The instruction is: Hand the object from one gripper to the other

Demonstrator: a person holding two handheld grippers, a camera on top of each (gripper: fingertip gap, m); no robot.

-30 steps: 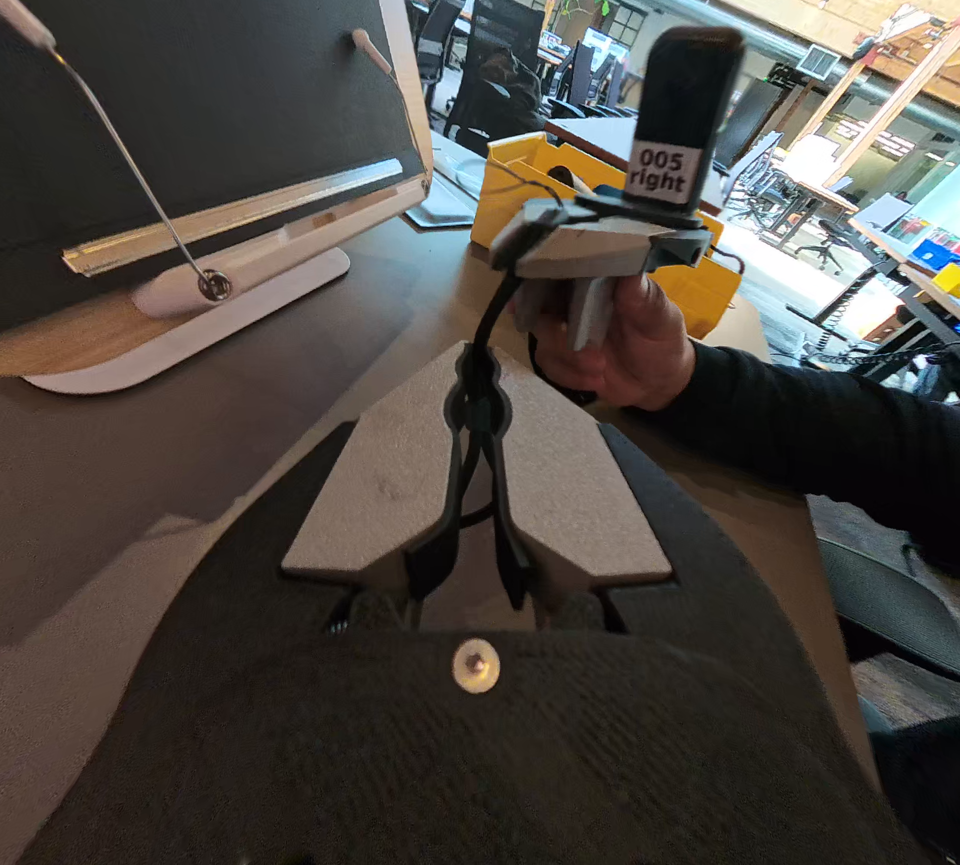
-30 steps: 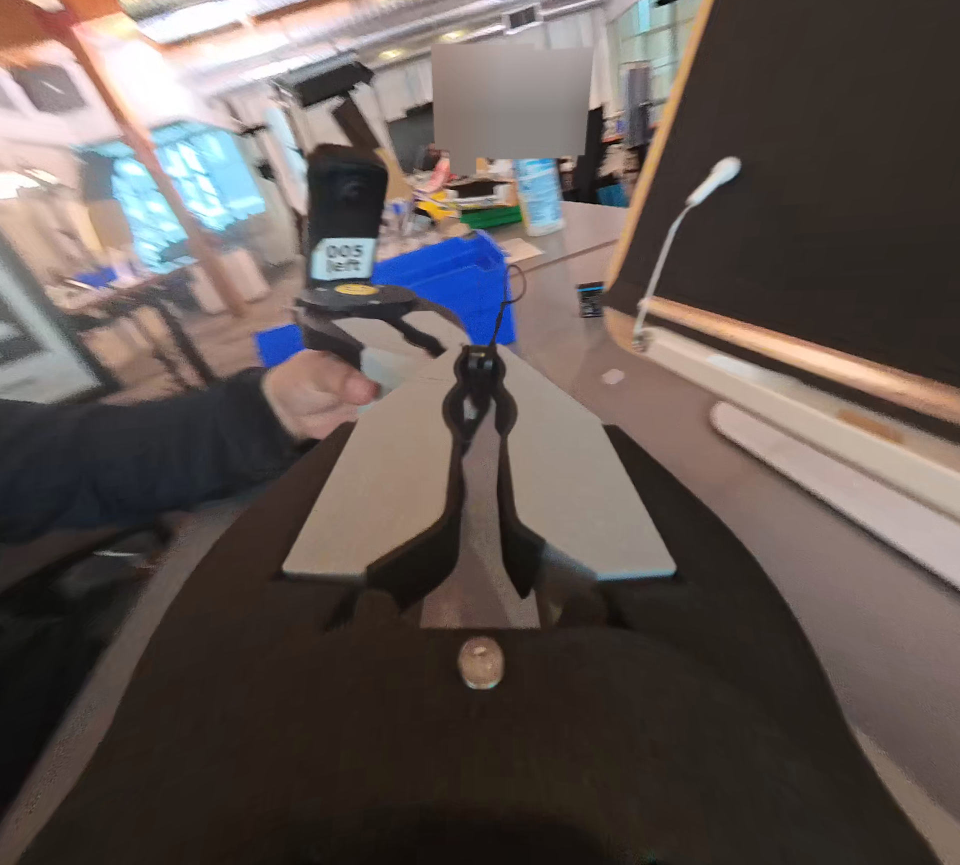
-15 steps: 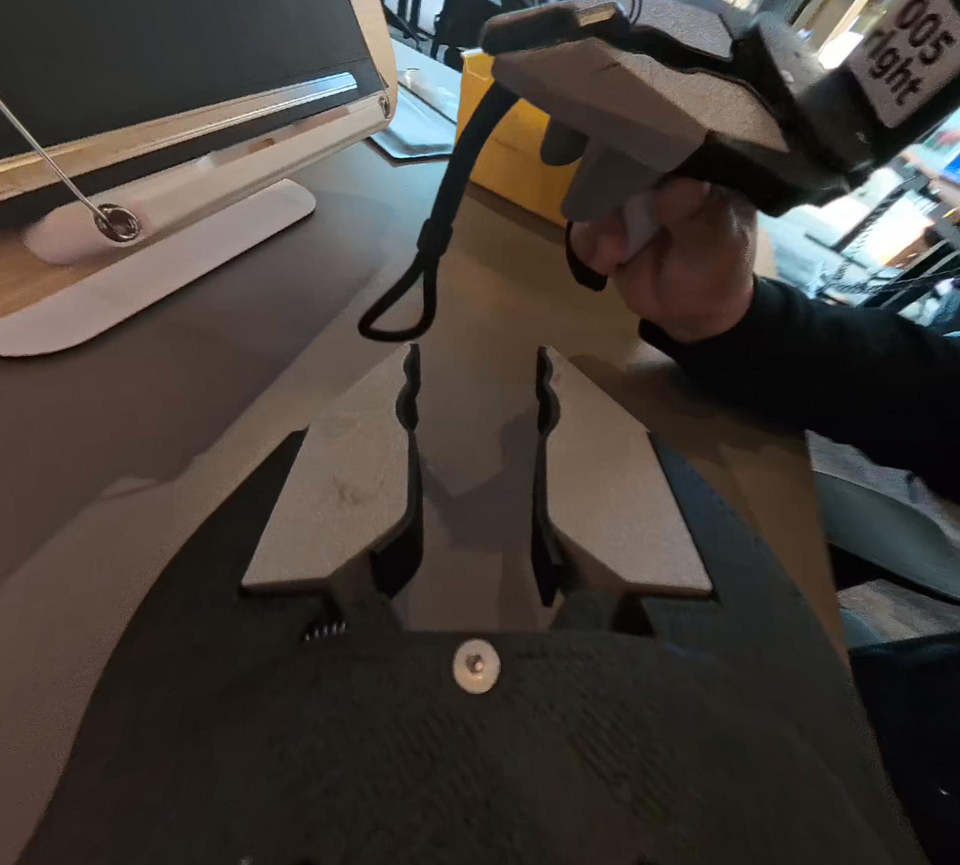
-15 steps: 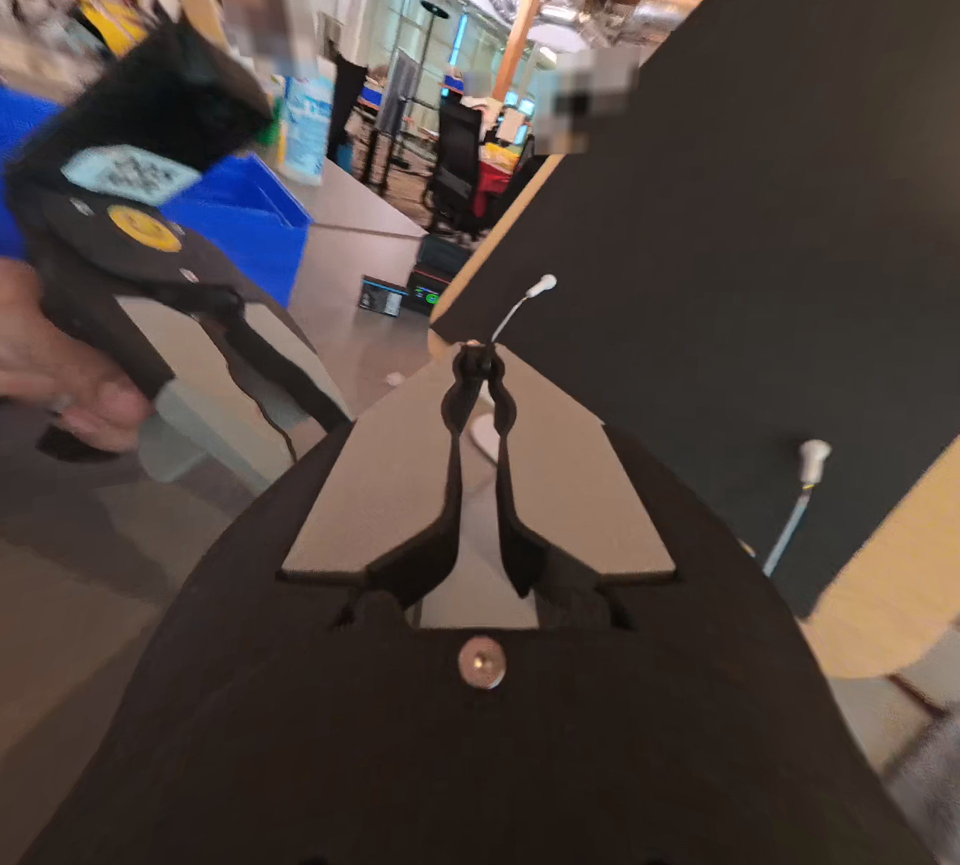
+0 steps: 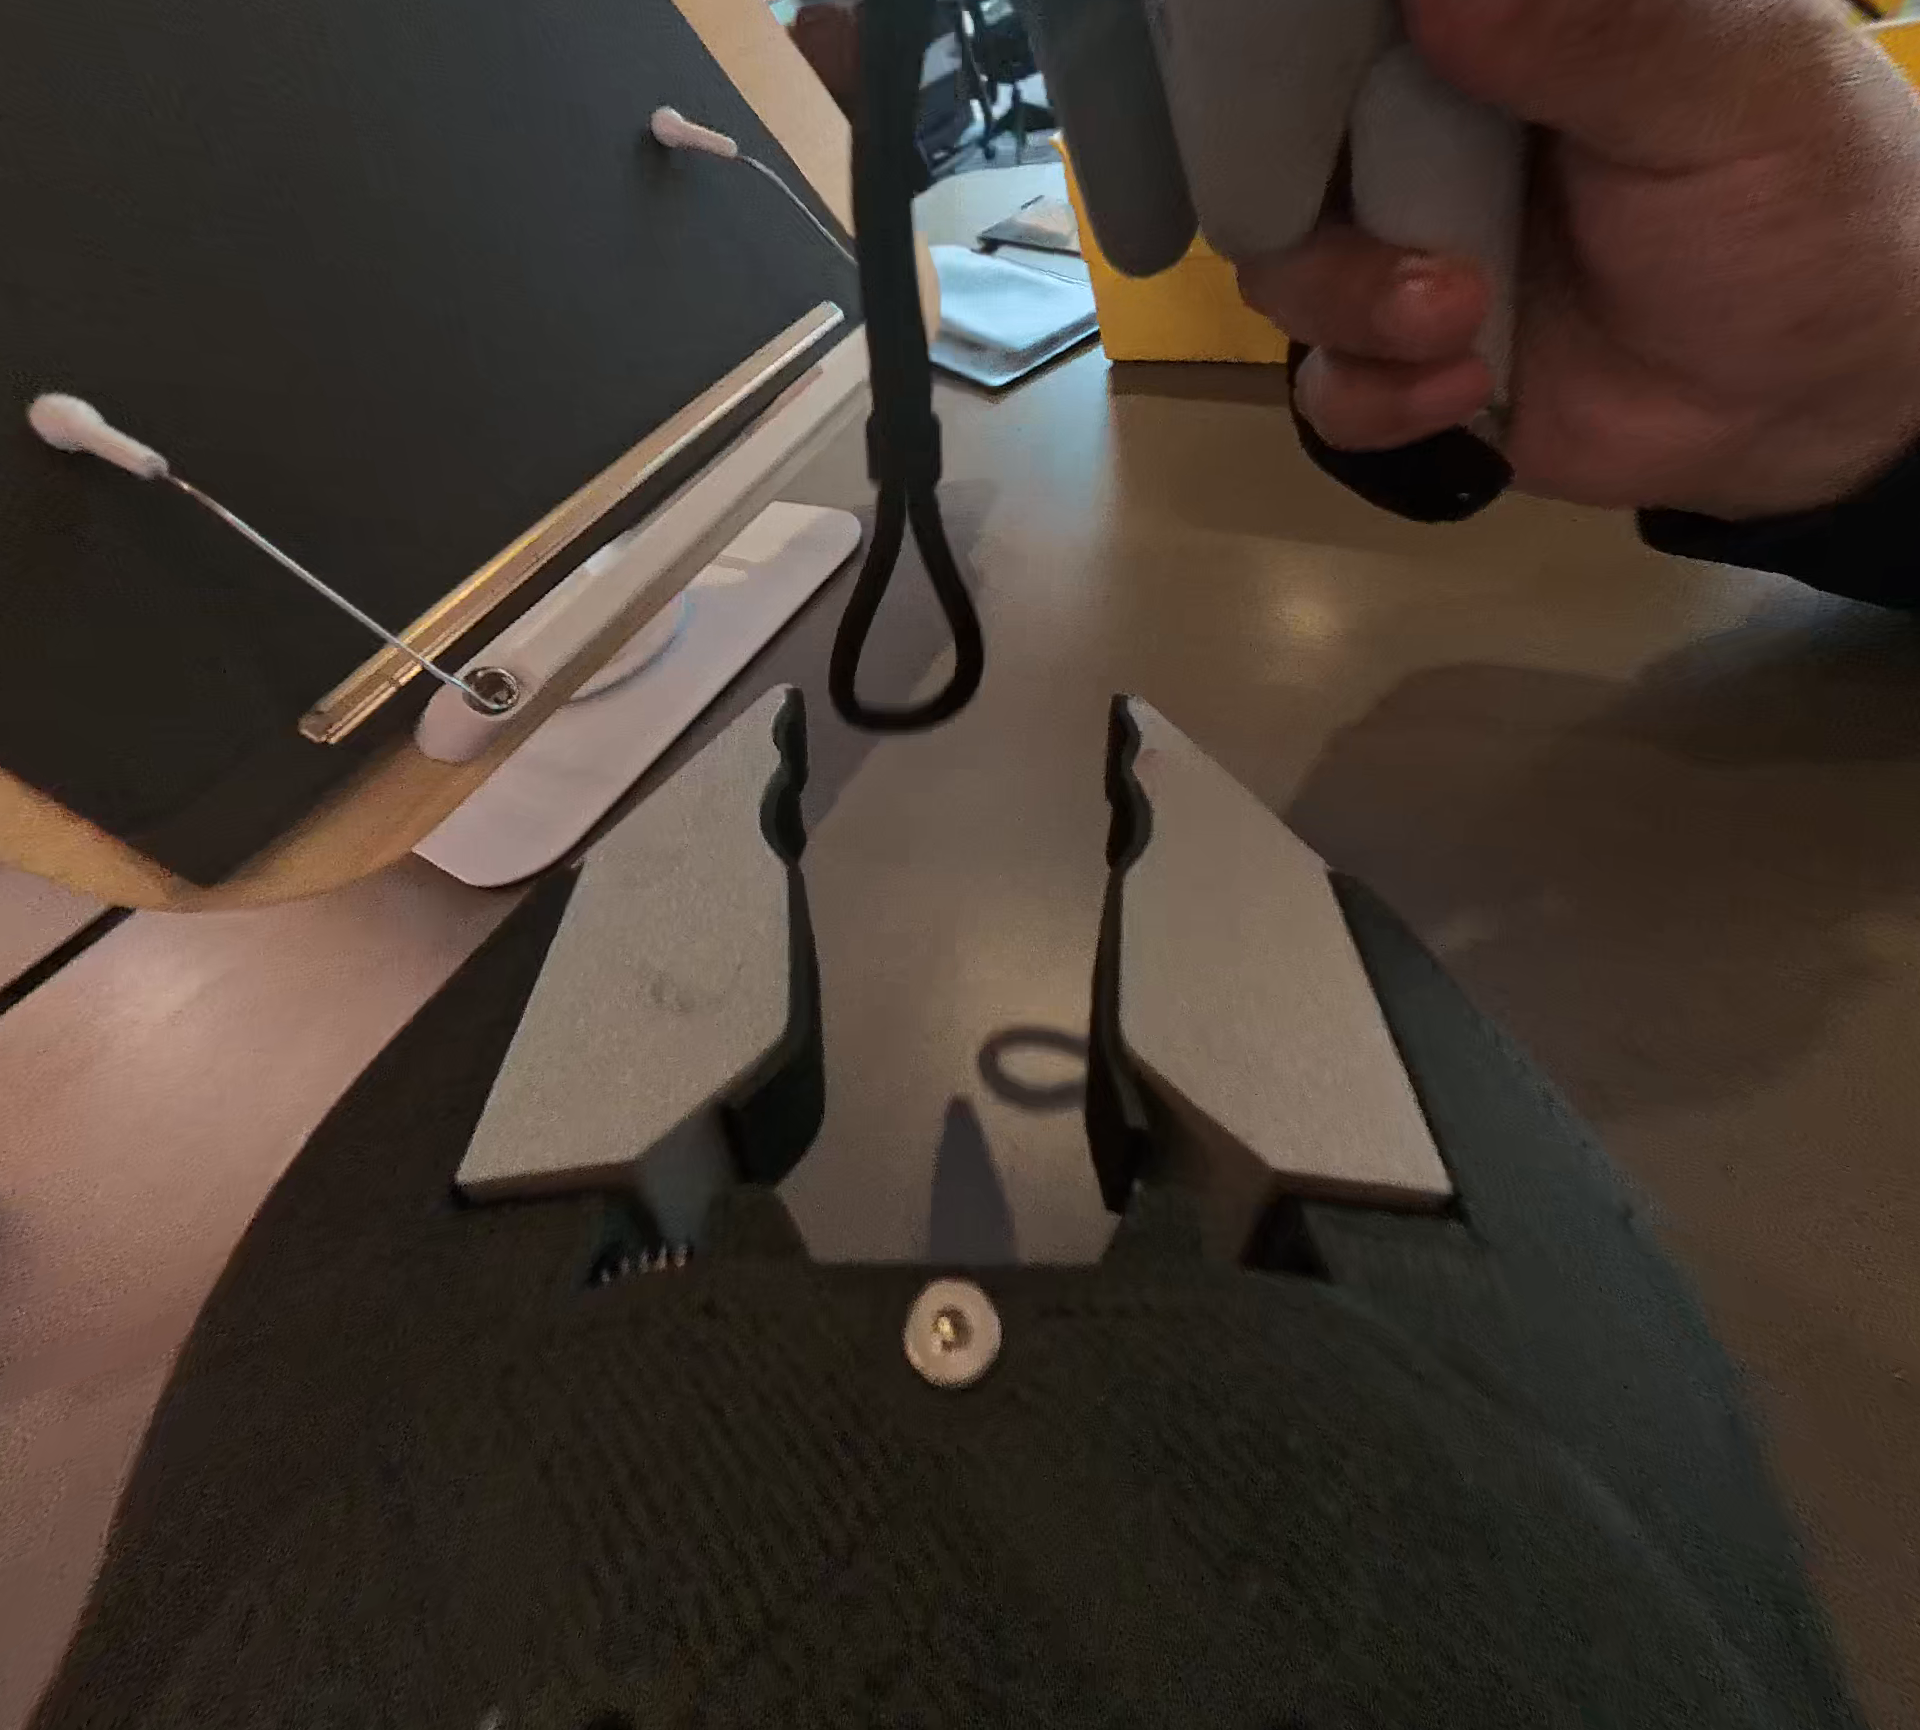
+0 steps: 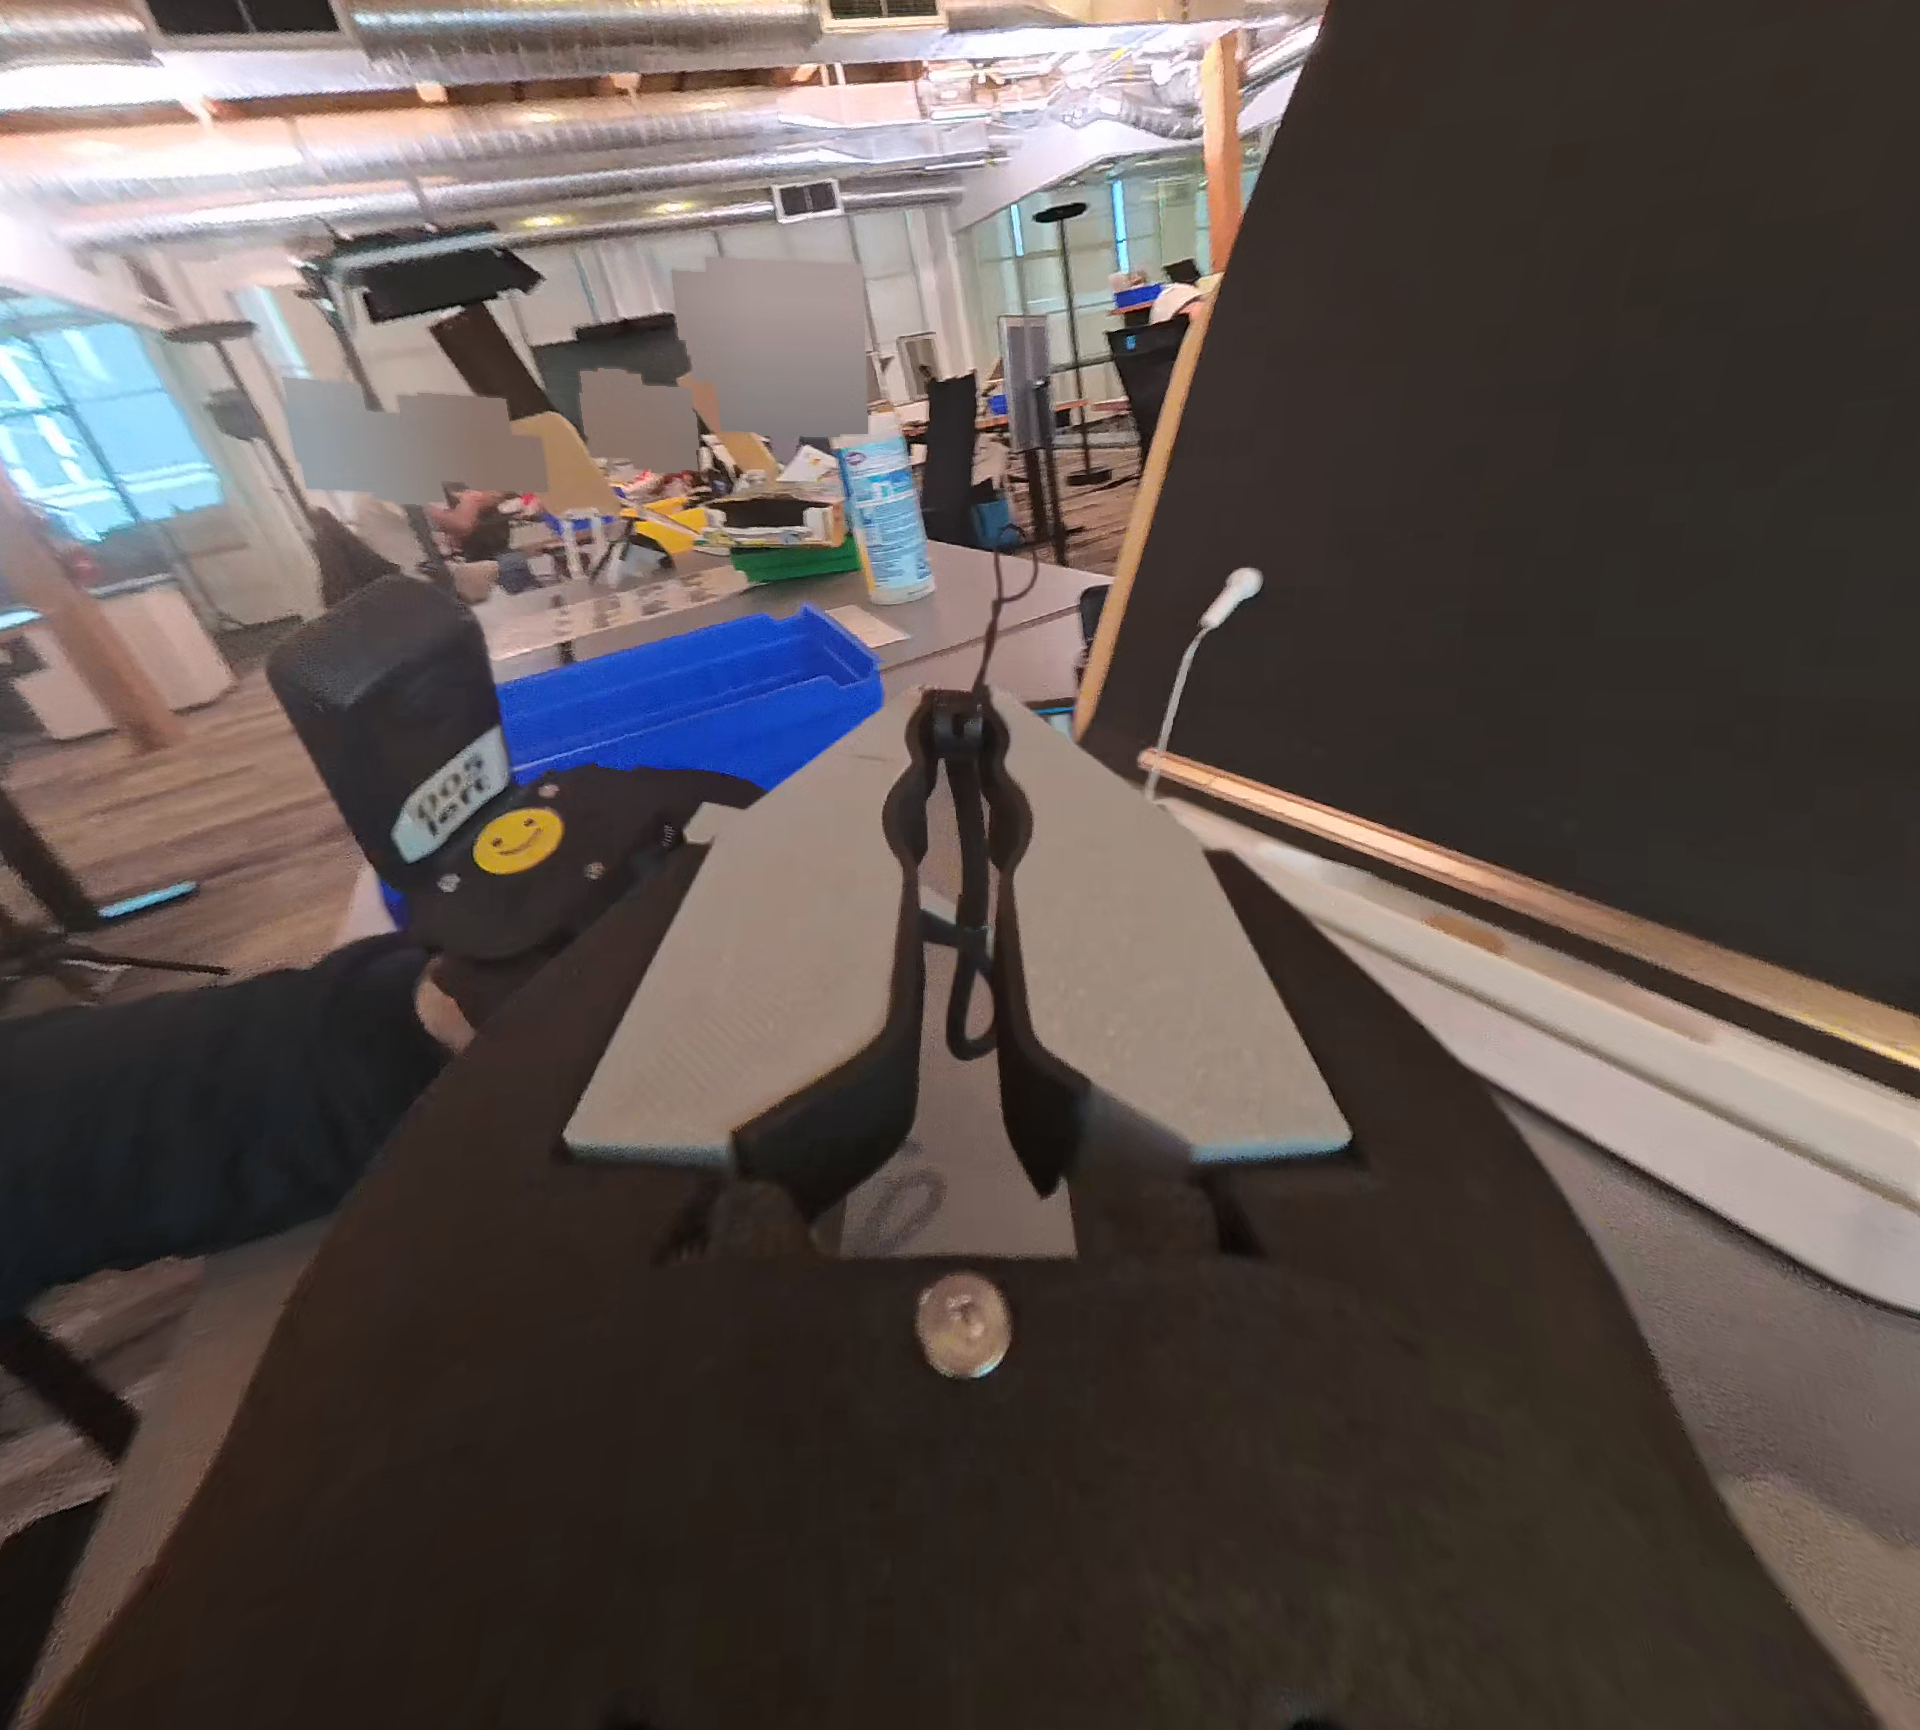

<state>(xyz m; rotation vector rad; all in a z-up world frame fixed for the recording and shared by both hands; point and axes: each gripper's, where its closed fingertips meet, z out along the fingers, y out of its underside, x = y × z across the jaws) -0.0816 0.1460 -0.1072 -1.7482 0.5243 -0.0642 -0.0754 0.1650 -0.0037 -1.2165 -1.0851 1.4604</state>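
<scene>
The right claw (image 6: 958,730) is clamped on a black strap (image 6: 969,859): its two grey fingers (image 6: 790,963) meet at the tips, with the strap's thick end pinched there and a thin cord running on upward past the tips. Behind the tips, the strap's loop hangs down in the narrow gap between the fingers.

From the left wrist view, the same strap (image 5: 902,392) hangs straight down from the underside of the right claw, which fills the top of that view, gripped by the person's hand (image 5: 1621,226). The strap ends in a slack loop that dangles just ahead of the left claw (image 5: 954,724), a little toward its left finger, clear of both fingers. The left claw stands wide open, its grey fingers (image 5: 665,984) well apart with bare worktop (image 5: 1507,745) showing between them and the loop's shadow lying on that surface.

To the left of the left claw sits a tilted black board (image 5: 343,226) on a white base. Beyond the right claw's hand is a yellow bin (image 5: 1174,309). In the right wrist view, a blue bin (image 6: 696,704) lies ahead and left of the claw, and the board rises on its right
</scene>
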